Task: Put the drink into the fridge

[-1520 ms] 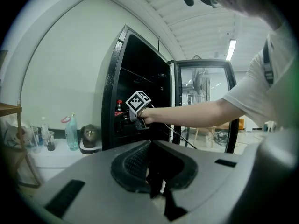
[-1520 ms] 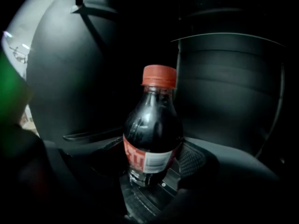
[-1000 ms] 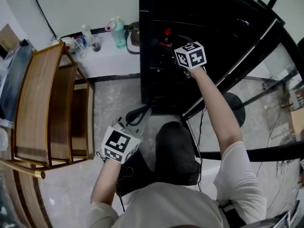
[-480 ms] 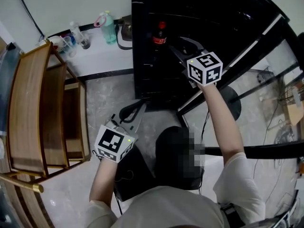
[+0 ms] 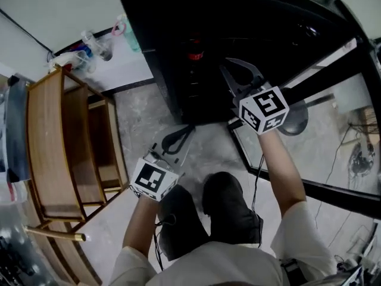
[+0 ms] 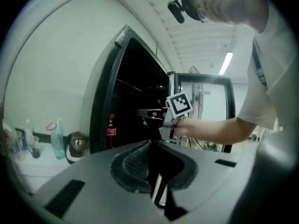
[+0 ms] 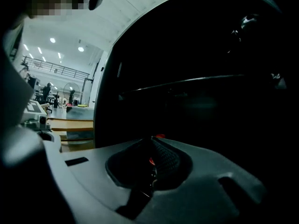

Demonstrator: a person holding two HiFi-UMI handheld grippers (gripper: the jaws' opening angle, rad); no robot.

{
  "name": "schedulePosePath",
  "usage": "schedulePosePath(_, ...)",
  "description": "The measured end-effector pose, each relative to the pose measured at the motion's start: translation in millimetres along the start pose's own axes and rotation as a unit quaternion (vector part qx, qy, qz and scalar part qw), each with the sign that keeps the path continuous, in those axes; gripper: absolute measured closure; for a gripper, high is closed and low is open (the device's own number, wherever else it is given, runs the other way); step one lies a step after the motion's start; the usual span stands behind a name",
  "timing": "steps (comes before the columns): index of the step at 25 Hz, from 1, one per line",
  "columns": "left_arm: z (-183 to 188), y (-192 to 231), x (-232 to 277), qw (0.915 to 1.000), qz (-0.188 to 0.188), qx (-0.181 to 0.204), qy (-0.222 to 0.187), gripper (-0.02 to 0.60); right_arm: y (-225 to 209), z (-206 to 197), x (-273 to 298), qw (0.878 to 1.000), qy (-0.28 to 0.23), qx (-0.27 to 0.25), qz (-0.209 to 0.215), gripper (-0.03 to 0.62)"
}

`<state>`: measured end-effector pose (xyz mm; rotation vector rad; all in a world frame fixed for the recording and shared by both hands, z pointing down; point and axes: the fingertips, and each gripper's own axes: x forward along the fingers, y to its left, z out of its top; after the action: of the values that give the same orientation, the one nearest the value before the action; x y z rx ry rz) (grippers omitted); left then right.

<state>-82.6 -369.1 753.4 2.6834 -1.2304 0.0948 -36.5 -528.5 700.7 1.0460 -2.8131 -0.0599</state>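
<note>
The drink, a dark cola bottle (image 5: 194,54) with a red cap and label, stands upright on a shelf inside the open black fridge (image 5: 178,16). It shows again in the left gripper view as the bottle (image 6: 110,130) in the dark fridge (image 6: 133,101). My right gripper (image 5: 229,65) hangs just right of the bottle at the fridge's mouth, apart from it, shut and empty. In its own view the right gripper (image 7: 152,143) has its jaws together, with the red cap (image 7: 160,136) behind the tips. My left gripper (image 5: 189,131) is low over the floor, shut, holding nothing.
The fridge's glass door (image 5: 333,52) stands open to the right, a fan base (image 5: 296,119) behind it. A wooden shelf unit (image 5: 65,142) stands at the left. Bottles (image 5: 95,45), a green bottle (image 6: 58,141) and a kettle (image 6: 77,143) stand on the white ledge beside the fridge.
My right gripper let go of the bottle, drew back out of the fridge and shut its jaws. The bottle stays on the shelf. The left gripper has barely moved.
</note>
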Motion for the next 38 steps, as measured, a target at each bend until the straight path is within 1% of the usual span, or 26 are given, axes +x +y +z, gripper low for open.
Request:
schedulePosePath(1, 10.2, -0.8, -0.1, 0.9999, 0.0, -0.015, -0.005, 0.571, 1.6, 4.5, -3.4, 1.0, 0.001, 0.009, -0.001, 0.594)
schedulePosePath(3, 31.8, -3.8, -6.5, 0.9997, 0.006, -0.022, 0.002, 0.571, 9.1, 15.6, -13.5, 1.0, 0.005, 0.026, -0.002, 0.595)
schedulePosePath(7, 85.6, -16.1, -32.1, 0.9995, 0.022, -0.005, 0.024, 0.571, 26.8, 52.4, -44.8, 0.999, 0.019, 0.045, -0.009, 0.595)
schedulePosePath(11, 135.2, -35.0, -73.8, 0.9989, 0.031, 0.0, 0.037, 0.571, 50.3, 109.6, -83.5, 0.998, 0.035, 0.05, -0.009, 0.595)
schedulePosePath(16, 209.9, -71.0, -124.0, 0.9985, 0.039, 0.007, 0.039, 0.571, 75.8, 190.0, -140.7, 0.998, 0.049, 0.047, -0.009, 0.595)
schedulePosePath(23, 294.9, -144.9, -208.6, 0.9979, 0.043, -0.001, 0.048, 0.571, 130.2, 270.7, -249.1, 0.993, 0.078, 0.08, -0.046, 0.595)
schedulePosePath(27, 327.4, -186.0, -247.6, 0.9979, 0.045, -0.009, 0.046, 0.571, 157.7, 319.9, -304.3, 0.992, 0.075, 0.083, -0.058, 0.595)
schedulePosePath(30, 343.6, -219.8, -264.7, 0.998, 0.047, -0.009, 0.041, 0.571, 166.6, 346.9, -345.2, 0.993, 0.072, 0.075, -0.06, 0.595)
schedulePosePath(34, 360.0, -258.0, -268.1, 0.9972, 0.067, -0.012, 0.033, 0.571, 163.7, 363.5, -394.6, 0.994, 0.073, 0.069, -0.05, 0.595)
schedulePosePath(38, 377.3, -288.9, -265.3, 0.9954, 0.094, -0.014, 0.016, 0.571, 160.4, 371.9, -433.4, 0.995, 0.078, 0.056, -0.028, 0.594)
